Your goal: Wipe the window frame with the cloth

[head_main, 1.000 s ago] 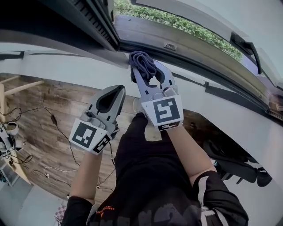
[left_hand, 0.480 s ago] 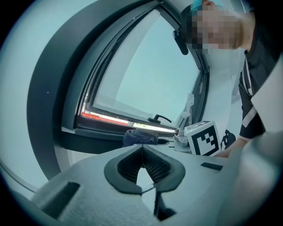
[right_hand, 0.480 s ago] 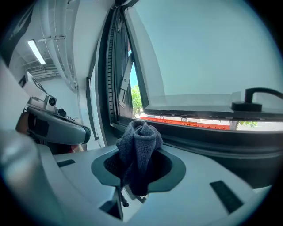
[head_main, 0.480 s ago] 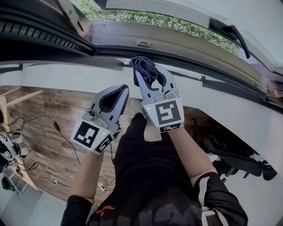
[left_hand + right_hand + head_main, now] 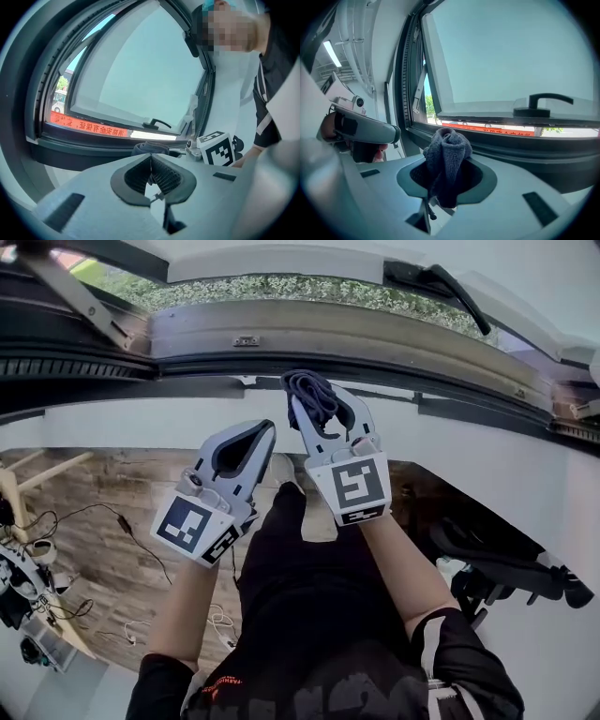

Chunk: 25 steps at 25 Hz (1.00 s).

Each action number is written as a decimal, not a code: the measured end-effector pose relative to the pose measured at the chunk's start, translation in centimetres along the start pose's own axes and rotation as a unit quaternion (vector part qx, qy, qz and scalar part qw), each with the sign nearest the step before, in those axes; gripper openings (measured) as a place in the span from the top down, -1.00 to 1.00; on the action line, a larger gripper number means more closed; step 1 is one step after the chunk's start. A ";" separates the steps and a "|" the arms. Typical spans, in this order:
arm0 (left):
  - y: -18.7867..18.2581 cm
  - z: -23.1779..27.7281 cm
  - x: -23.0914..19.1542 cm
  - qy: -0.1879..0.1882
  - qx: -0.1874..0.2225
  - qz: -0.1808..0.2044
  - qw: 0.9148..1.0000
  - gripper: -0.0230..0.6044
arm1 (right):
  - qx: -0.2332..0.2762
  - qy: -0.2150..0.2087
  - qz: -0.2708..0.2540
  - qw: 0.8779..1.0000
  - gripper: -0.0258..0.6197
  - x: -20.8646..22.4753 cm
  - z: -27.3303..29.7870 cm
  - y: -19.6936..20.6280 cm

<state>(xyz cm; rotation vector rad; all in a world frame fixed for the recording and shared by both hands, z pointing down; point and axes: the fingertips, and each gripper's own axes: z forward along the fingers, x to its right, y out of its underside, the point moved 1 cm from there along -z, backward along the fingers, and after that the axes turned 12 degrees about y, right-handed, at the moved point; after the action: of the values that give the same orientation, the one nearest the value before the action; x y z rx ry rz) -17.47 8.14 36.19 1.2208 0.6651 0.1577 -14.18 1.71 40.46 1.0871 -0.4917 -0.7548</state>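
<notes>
- Your right gripper (image 5: 317, 401) has its jaws clamped on the cloth (image 5: 310, 390), a dark blue-grey knitted piece bunched into a soft, rolled wad.
- The wad's long axis runs along the jaws. Its rounded end pokes out past the tips and points at the lower rail of the window frame (image 5: 394, 364), while a shorter tail hangs back into the hollow between the jaws.
- From the head view, the cloth sits right at the edge of the rail's dark rubber seal. You cannot tell from any view whether it touches.
- Your left gripper (image 5: 263, 428) is closed on nothing, with its ribbed black pads meeting at the tips. It hangs beside the right one, lower and well short of the frame.
- Only the right gripper view shows the cloth's looped, nubbly weave and the black lever handle (image 5: 541, 106) on the sash above it.
- Only the left gripper view shows a red banner (image 5: 85, 125) outside, under the glass.
- Only the head view shows the plank floor (image 5: 89, 486) below, and the rail as a long, smooth grey-brown band with a small metal plate (image 5: 246, 340) on it.
</notes>
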 end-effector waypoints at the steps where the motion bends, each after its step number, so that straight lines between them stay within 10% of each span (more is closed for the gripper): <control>1: 0.0 0.6 0.3 0.004 -0.002 0.001 1.000 0.86 | -0.001 0.003 0.001 1.000 0.59 0.6 -0.3 0.1; 25: 0.0 13.7 9.4 0.105 -0.047 0.030 0.993 0.86 | -0.004 0.116 0.042 0.992 0.59 16.5 -8.8 3.0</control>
<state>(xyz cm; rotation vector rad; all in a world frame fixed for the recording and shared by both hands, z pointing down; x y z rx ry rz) -2.38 1.22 35.04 1.1424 0.7947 0.3689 3.65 -4.68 39.66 1.1248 -0.3333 -0.5473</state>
